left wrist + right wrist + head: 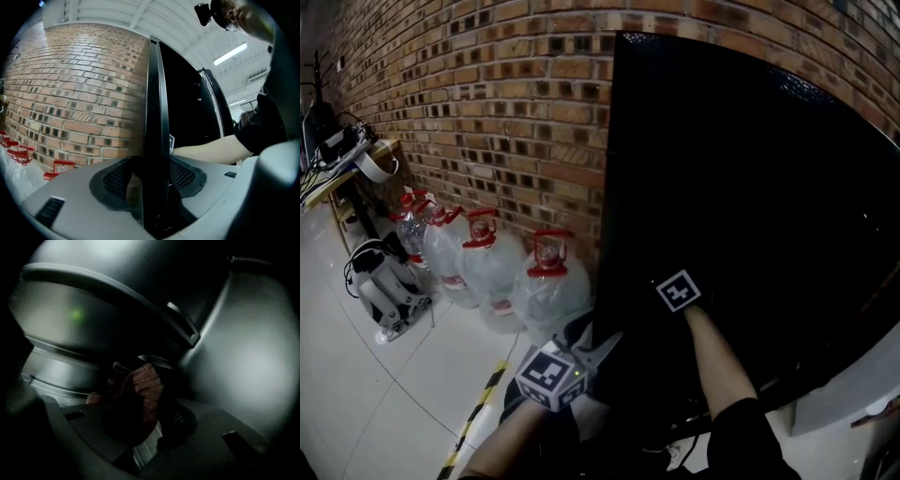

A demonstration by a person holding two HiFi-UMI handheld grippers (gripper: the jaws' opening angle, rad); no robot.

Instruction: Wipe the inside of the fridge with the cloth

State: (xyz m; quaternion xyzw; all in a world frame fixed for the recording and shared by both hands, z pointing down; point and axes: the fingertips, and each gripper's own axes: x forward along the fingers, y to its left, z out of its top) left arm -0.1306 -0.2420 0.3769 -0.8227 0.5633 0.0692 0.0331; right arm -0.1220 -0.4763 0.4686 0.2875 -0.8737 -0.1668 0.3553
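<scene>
Beside the brick wall (pixel 487 94), the left gripper (pixel 151 180) has its jaws closed wide on the edge of the black fridge door (pixel 154 93), one pad on each face. Inside the dark fridge (pixel 750 206), the right gripper (pixel 140 423) pinches the reddish cloth (pixel 140 390) between its jaws, bunched just before a shelf front (pixel 117 296).

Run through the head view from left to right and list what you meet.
Cluttered desk, white device on the floor, row of water jugs, left gripper, right gripper.
</scene>
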